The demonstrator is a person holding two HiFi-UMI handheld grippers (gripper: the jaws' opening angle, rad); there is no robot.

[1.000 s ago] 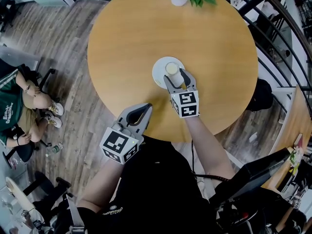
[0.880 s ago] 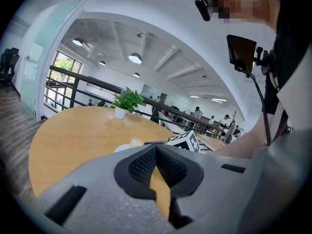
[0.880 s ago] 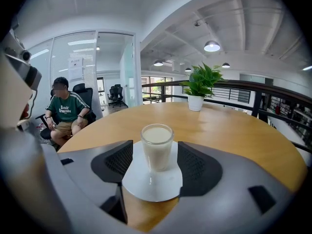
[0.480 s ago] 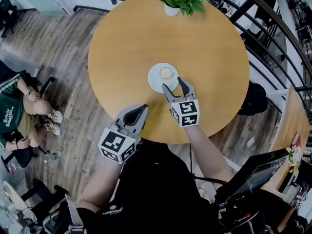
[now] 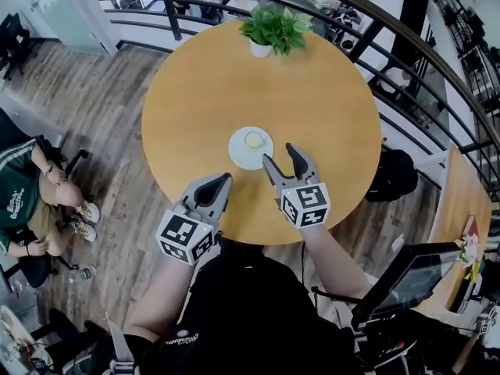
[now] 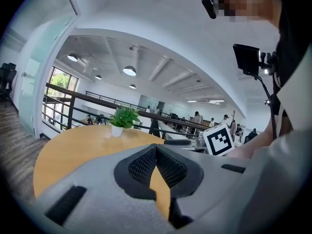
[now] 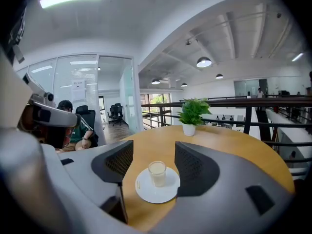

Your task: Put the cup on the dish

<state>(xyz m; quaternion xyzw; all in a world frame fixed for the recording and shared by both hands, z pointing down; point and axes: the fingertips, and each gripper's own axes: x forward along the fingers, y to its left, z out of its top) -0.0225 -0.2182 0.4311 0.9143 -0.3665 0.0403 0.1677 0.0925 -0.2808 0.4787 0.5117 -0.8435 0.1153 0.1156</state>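
Note:
A small pale cup (image 5: 254,140) (image 7: 157,173) stands upright in the middle of a white dish (image 5: 241,153) (image 7: 146,193) on the round wooden table (image 5: 328,92). My right gripper (image 5: 283,158) (image 7: 148,165) is open, drawn back toward the table's near side, a short gap from the dish, with nothing between its jaws. My left gripper (image 5: 219,183) (image 6: 155,156) sits at the table's near left edge with its jaws closed together on nothing.
A potted green plant (image 5: 269,28) (image 7: 191,115) (image 6: 122,121) stands at the far edge of the table. A black railing (image 5: 406,41) curves behind it. A seated person (image 5: 31,201) is on the wooden floor to the left. A monitor (image 5: 406,280) is at the lower right.
My right gripper opened off the cup and pulled back toward me, leaving the cup standing on the dish. The left gripper stayed near the table edge.

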